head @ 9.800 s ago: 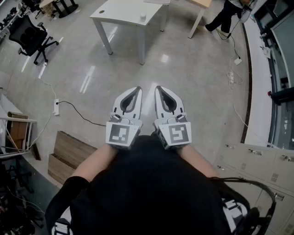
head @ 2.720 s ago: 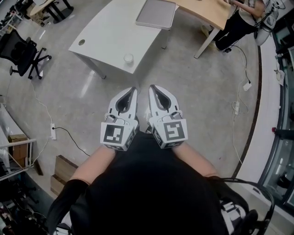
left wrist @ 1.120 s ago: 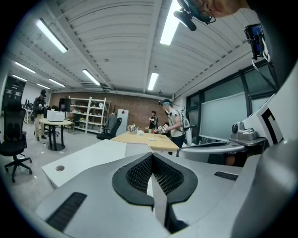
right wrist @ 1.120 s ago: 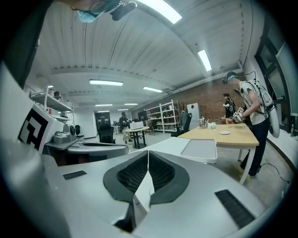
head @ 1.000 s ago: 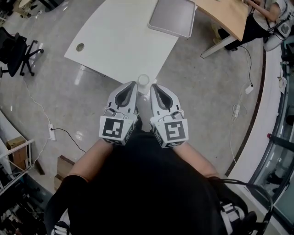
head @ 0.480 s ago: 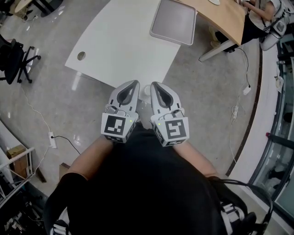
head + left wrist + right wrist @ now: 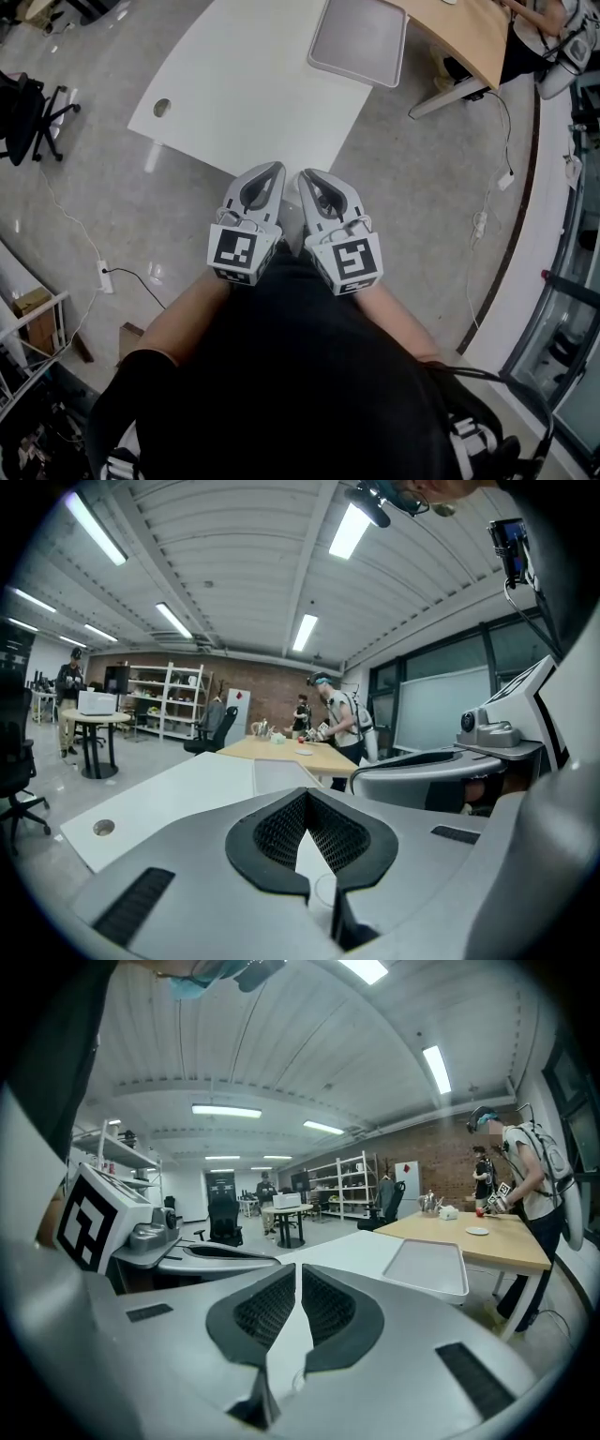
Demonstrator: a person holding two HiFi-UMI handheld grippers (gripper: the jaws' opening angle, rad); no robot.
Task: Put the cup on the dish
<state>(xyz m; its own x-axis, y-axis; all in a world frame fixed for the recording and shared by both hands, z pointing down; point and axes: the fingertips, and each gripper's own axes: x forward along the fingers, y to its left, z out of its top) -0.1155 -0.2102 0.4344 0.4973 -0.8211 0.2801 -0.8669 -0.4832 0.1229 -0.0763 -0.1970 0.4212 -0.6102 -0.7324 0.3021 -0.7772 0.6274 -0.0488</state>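
A white table [image 7: 253,84] fills the upper head view, with a grey tray-like dish [image 7: 361,37] at its far right corner. Side by side, my left gripper [image 7: 272,167] and right gripper [image 7: 307,173] hang over the table's near edge, both shut and holding nothing. They cover the white cup in the head view. In the left gripper view its pale rim [image 7: 325,890] shows low through the gap behind the closed tips [image 7: 305,792]. The right gripper view has the dish [image 7: 427,1267] ahead to the right of my closed gripper [image 7: 298,1265].
A round cable hole [image 7: 162,108] sits at the table's left end. A wooden desk [image 7: 459,28] with a person [image 7: 548,23] beside it stands behind the dish. An office chair [image 7: 23,103] is at the left, and a power strip with its cable [image 7: 103,277] lies on the floor.
Both grippers have moved forward together to the table's near edge. The cup, seen just past their tips a second ago, is now covered by them in the head view.
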